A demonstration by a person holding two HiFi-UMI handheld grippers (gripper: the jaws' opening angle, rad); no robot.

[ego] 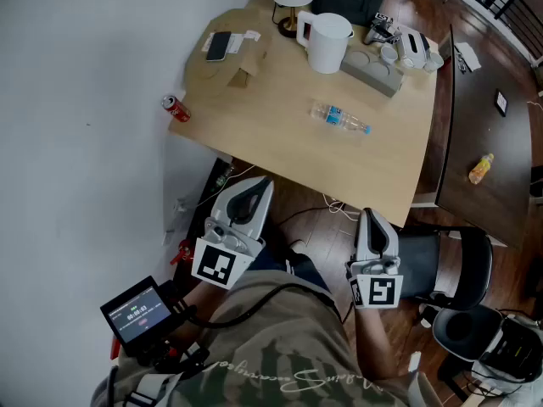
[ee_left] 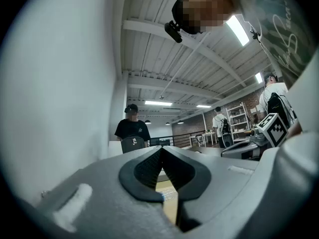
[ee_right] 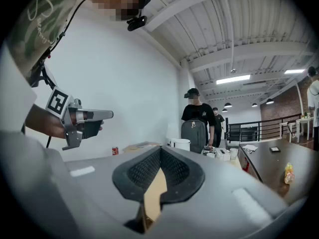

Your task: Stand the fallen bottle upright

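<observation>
Evidently untouched, the clear plastic bottle with a blue label (ego: 339, 118) lay on its side on the pale wooden worktop (ego: 271, 130). The left gripper (ego: 253, 189) and right gripper (ego: 372, 220), both pressed together and empty, hung at its near edge, apparently before any reach.

A white wall (ego: 76, 75) flanks a light wooden table (ego: 271, 134), a dark table (ego: 471, 117) beside it, over wood floor (ego: 310, 227).

Open loft office: beamed ceiling (ee_right: 249, 29), strip lights (ee_right: 233, 78), brick wall (ee_right: 285, 103), desks (ego: 271, 121).
</observation>
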